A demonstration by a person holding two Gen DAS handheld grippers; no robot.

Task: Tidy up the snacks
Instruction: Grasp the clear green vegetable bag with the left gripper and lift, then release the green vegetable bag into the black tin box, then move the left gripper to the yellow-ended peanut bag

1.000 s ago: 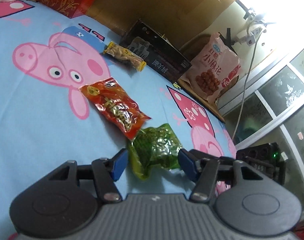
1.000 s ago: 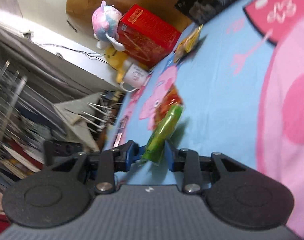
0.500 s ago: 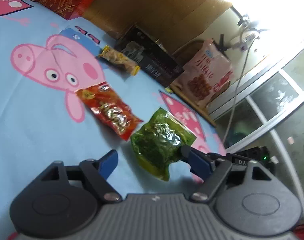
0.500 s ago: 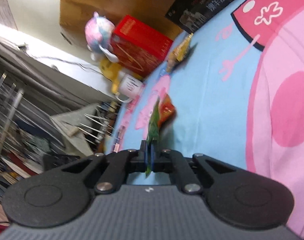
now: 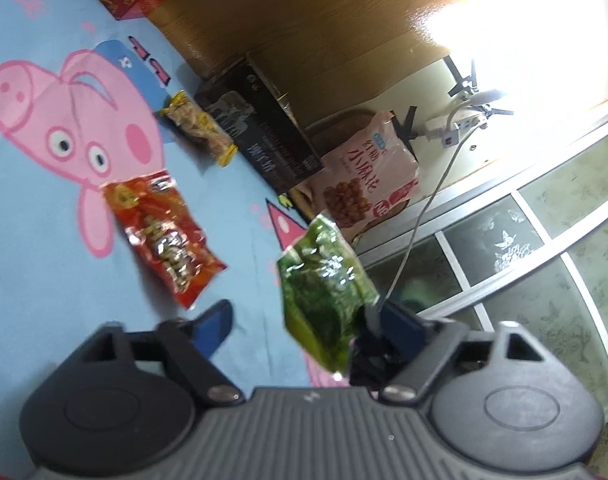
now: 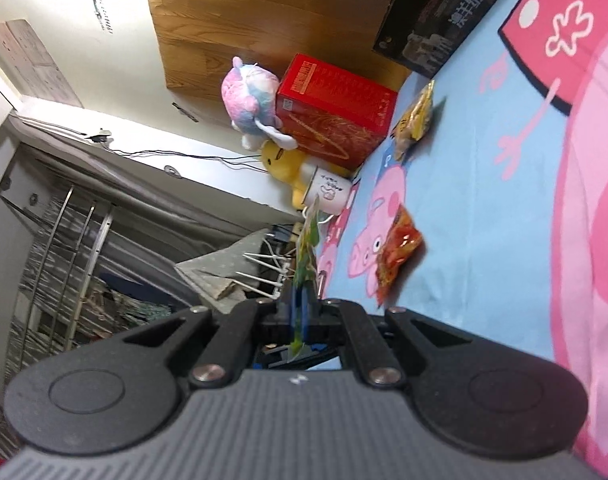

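Note:
My right gripper [image 6: 300, 312] is shut on the edge of a green snack packet [image 6: 307, 256] and holds it in the air, edge-on to its camera. In the left wrist view the same green packet [image 5: 323, 292] hangs lifted above the blue cartoon sheet [image 5: 44, 240], between the fingers of my left gripper [image 5: 304, 322], which is open and empty. A red snack packet [image 5: 164, 232] lies flat on the sheet; it also shows in the right wrist view [image 6: 397, 252]. A yellow snack packet [image 5: 202, 128] lies further back, by a black box [image 5: 264, 132].
A pink snack bag [image 5: 367, 176] leans beyond the black box. A red box [image 6: 335, 112], plush toys [image 6: 252, 96] and a white mug [image 6: 329, 194] stand along the sheet's edge. A glass door [image 5: 523, 260] and a wooden panel [image 5: 323, 20] bound the area.
My right gripper closed on the green packet and lifted it off the sheet. My left gripper stayed open while its view swung towards the glass door.

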